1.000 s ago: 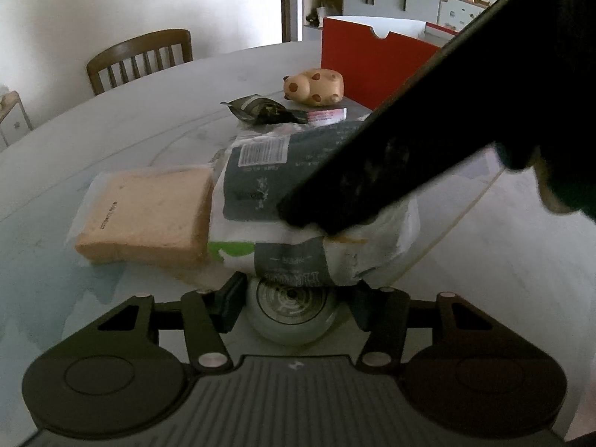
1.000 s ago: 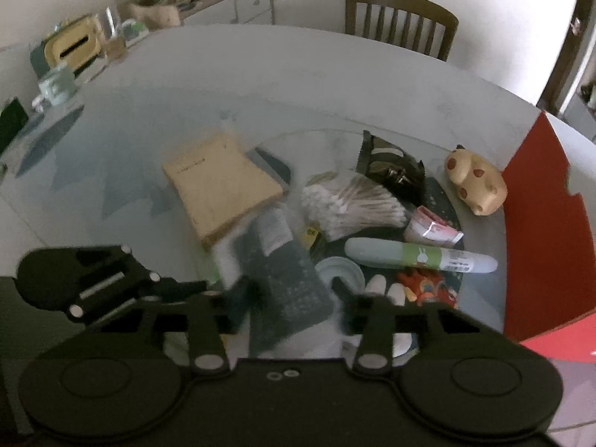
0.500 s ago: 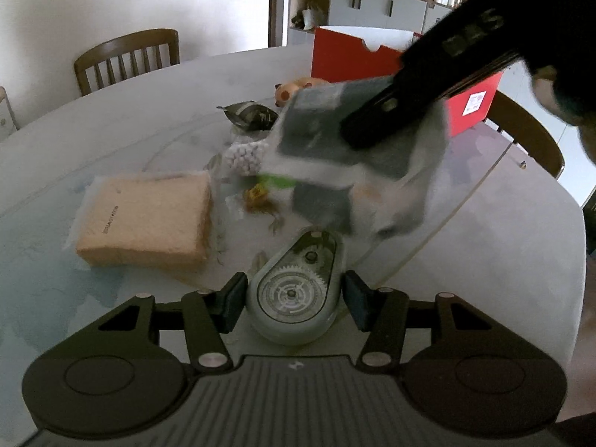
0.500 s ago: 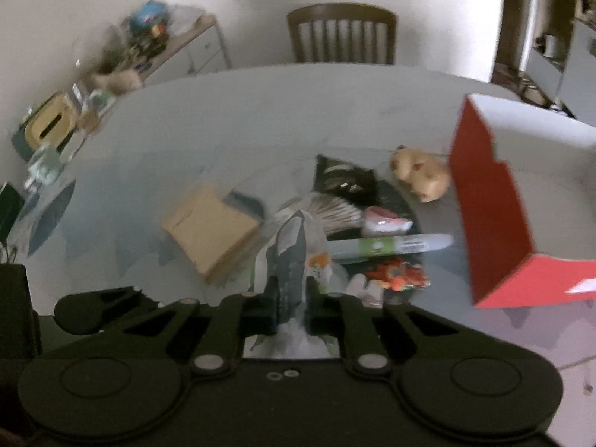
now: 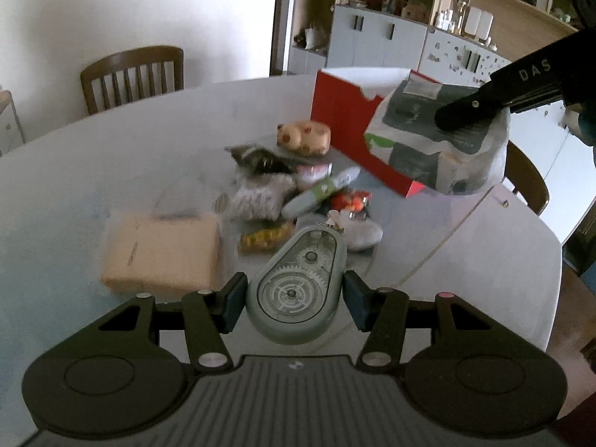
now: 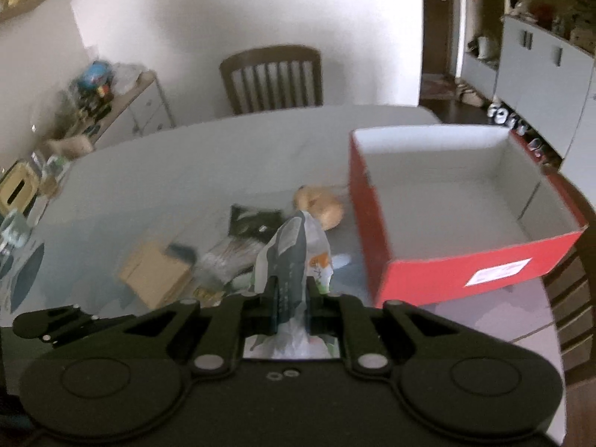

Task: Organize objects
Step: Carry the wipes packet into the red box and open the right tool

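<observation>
My right gripper [image 6: 289, 290] is shut on a grey-and-white plastic packet [image 6: 294, 249] and holds it in the air beside the open red box [image 6: 458, 272]. In the left wrist view the packet [image 5: 428, 138] hangs in front of the red box [image 5: 342, 119], pinched by the right gripper's fingers [image 5: 473, 110]. My left gripper [image 5: 294, 298] is shut on a grey correction-tape dispenser [image 5: 296, 283] and holds it above the table. The red box is empty inside.
A pile on the round table [image 5: 93, 164]: wrapped bread slice [image 5: 164, 253], cotton swabs [image 5: 260, 195], green-white tube [image 5: 320, 192], spotted toy animal [image 5: 305, 138], dark wrapper [image 5: 257, 158], orange toy [image 5: 352, 201]. Wooden chairs [image 5: 134, 74] stand around.
My right gripper closed on the packet, lifted it off the pile and carried it right toward the red box. My left gripper rose with the dispenser.
</observation>
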### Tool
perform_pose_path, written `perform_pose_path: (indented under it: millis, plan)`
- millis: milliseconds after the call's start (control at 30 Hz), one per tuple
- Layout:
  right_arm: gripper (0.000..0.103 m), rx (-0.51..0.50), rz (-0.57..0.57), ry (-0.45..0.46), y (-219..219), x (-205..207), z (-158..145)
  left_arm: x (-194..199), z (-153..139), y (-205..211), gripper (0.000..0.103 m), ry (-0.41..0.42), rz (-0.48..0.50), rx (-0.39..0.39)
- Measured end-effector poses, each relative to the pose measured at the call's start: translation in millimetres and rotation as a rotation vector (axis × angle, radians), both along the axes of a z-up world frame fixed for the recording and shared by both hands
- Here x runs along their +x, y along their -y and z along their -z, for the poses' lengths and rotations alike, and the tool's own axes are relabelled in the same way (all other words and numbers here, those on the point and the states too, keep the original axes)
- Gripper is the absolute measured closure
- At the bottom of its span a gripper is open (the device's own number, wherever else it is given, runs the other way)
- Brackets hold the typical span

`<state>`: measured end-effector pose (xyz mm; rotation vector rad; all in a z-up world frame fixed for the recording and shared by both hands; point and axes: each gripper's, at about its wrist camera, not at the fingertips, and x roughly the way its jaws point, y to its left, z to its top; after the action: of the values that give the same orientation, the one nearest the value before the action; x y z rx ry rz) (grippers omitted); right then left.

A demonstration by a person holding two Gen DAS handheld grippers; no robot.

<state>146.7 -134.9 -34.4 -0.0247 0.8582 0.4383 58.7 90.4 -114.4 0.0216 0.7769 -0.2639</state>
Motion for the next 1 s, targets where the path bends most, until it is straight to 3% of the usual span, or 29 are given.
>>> perform_pose_path:
  millis: [467, 733, 1000]
  plan:
    - [0.091, 0.068, 0.011, 0.083, 76, 65, -25, 61, -76, 45, 0.048, 0.159, -0.005, 0.061]
    - [0.091, 0.04, 0.026, 0.083, 114, 102, -12, 115, -96, 110, 0.048, 0.166, 0.043, 0.098]
    - [0.091, 0.019, 0.046, 0.056, 146, 130, 8, 177, -89, 174, 0.048, 0.112, 0.08, 0.112]
